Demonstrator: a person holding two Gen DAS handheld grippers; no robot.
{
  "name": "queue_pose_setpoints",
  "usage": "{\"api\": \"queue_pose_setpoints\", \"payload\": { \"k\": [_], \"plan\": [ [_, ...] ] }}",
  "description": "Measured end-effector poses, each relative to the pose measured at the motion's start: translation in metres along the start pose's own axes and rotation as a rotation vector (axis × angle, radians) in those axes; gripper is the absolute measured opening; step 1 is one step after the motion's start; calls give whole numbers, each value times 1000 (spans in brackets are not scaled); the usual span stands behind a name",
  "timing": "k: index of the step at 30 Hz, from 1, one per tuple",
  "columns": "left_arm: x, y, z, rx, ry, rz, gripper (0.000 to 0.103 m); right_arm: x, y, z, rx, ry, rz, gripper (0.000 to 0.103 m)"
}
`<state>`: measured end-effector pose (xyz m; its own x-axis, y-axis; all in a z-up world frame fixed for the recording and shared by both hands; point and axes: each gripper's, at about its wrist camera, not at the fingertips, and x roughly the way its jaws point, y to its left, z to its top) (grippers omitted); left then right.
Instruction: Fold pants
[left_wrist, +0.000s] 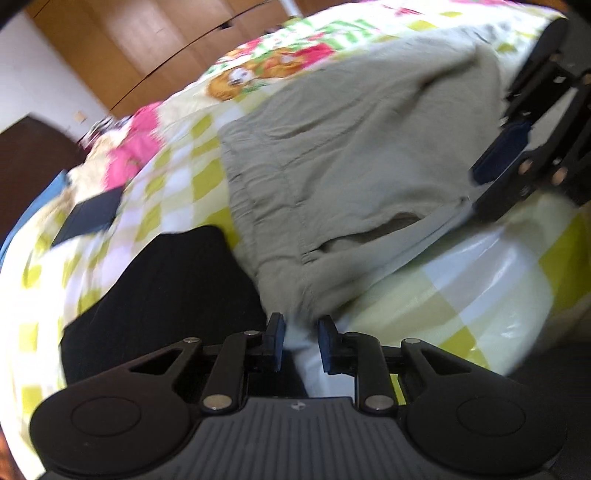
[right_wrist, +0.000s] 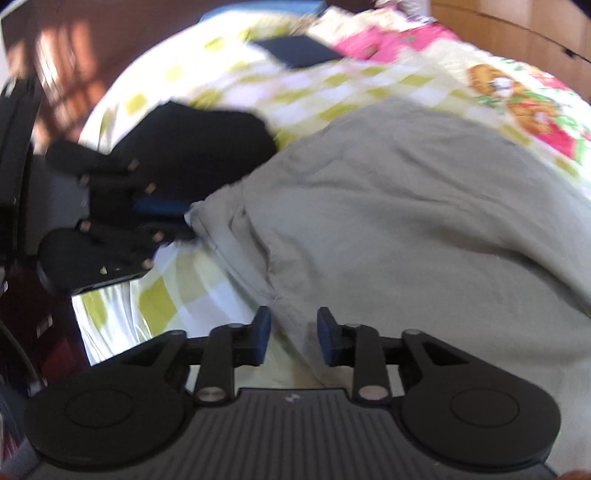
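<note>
Under blur, pants (left_wrist: 351, 155) hem indistinct

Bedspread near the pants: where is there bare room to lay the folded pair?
Bare checked bedspread shows along the near edge, right of the khaki pants. Left is crowded: black garment, then a dark flat item and pink cloth beyond.

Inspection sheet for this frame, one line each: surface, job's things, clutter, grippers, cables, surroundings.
Surface: bed with checked quilt, cartoon prints.
Job's things: khaki pants spread on the quilt, rumpled.
Clutter: black garment beside the pants; dark flat item; pink cloth.
Grippers: left gripper jaws apart at the pants' edge, grip unclear; right gripper open, pants edge between its fingers.
Cables: nothing seen.
Surroundings: wooden wardrobe; white wall.
</note>
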<state>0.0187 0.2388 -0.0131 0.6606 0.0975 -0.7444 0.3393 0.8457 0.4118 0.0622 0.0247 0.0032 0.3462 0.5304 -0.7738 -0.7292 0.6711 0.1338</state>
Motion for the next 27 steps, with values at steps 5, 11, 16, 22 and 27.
{"api": "queue_pose_setpoints", "payload": {
  "k": [5, 11, 16, 22, 27],
  "plan": [
    [-22, -10, 13, -23, -26, 41, 37, -63, -73, -41, 189, -70, -194, 45],
    [-36, -59, 68, -39, -139, -73, 37, -149, -207, -132, 618, -130, -541, 46],
    [-22, -141, 134, 25, -211, -270, 37, -198, -296, -188, 921, -205, -703, 52],
    [-2, -218, 188, 105, -224, -427, 37, -201, -354, -198, 1066, -261, -712, 61],
    [1, -255, 200, 161, -208, -476, 37, -176, -373, -194, 1047, -206, -748, 51]
  ]
}}
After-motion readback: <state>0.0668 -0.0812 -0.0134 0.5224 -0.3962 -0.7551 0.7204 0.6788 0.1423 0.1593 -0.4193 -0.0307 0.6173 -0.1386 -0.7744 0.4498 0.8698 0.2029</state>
